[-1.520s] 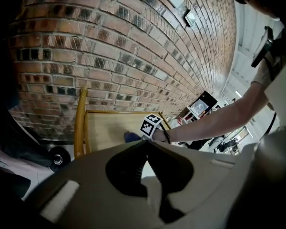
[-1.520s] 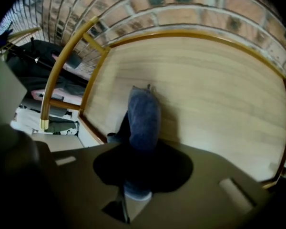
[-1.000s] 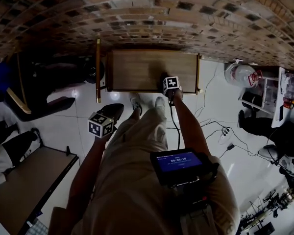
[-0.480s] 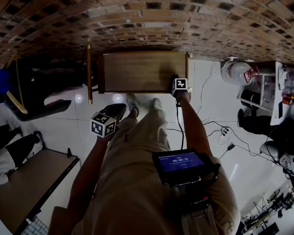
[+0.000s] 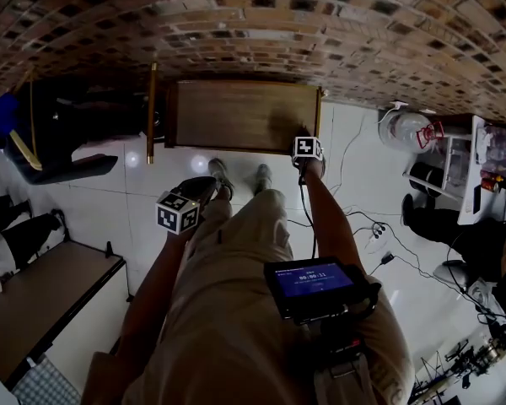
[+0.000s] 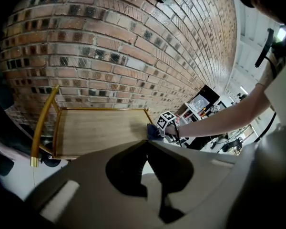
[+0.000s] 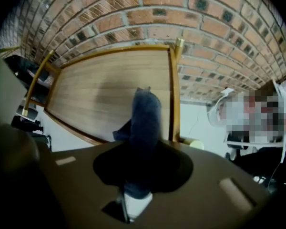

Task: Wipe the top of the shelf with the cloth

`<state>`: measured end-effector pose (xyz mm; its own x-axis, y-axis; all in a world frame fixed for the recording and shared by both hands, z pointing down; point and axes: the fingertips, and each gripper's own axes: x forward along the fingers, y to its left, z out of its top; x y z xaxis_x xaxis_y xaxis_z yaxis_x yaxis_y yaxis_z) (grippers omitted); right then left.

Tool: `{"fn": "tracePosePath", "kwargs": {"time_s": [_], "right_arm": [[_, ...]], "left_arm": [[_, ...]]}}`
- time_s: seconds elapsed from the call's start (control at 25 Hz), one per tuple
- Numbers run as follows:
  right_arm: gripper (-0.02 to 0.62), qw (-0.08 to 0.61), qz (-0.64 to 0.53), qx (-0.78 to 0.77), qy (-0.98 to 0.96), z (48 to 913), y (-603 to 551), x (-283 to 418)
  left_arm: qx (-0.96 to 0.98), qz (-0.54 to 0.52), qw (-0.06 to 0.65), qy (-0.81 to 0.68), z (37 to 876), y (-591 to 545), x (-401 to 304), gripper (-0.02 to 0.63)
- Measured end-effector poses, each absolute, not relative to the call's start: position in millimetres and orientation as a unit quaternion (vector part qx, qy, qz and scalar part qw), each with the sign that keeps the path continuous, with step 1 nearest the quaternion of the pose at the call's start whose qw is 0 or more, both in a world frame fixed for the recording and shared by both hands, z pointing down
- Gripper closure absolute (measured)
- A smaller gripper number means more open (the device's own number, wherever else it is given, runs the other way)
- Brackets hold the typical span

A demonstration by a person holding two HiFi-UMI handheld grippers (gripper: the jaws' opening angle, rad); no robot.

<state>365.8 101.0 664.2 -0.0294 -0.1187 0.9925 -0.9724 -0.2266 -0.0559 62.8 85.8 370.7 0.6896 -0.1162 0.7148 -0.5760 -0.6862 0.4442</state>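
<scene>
"So, where's the cloth?"

"Pinched in my right claw (image 7: 142, 133). The jaws are clamped on the cloth (image 7: 145, 109), and its loose end is draped forward onto the shelf (image 5: 228, 112), at the shelf's near right corner. I hold it low so the fabric presses on the wood and the jaws don't scrape it."

"And the other claw?"

"My left claw (image 6: 147, 143) hangs back off the shelf's front edge, jaws together on nothing. I'd judge that one claw is enough for wiping."

"Anything in the way?"

"Nothing stands on the top itself. A gold rail (image 7: 173, 94) runs along the shelf's right end, so a sweep that way would bump it. The brick wall (image 5: 261, 24) stands right behind the shelf. Cables (image 5: 367, 226) and a jug (image 5: 409, 126) sit on the floor to the shelf's right — well apart from it."
</scene>
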Motion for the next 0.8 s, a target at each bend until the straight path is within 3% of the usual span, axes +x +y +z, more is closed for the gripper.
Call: {"fn": "tracePosePath", "kwargs": {"time_s": [0.24, 0.36, 0.8], "right_arm": [[0.505, 0.302, 0.524, 0.556, -0.571, 617.9, 102.3, 289.8], [0.505, 0.38, 0.52, 0.555, -0.527, 612.6, 148.0, 284.5], [0.505, 0.421, 0.472, 0.454, -0.627, 613.8, 138.7, 123.7]], "left_arm": [[0.851, 0.347, 0.332, -0.213, 388.3, 98.1, 35.5, 0.603], [0.85, 0.354, 0.322, -0.22, 404.8, 100.5, 12.6, 0.603], [0.838, 0.338, 0.319, -0.286, 478.3, 104.1, -86.9, 0.603]]}}
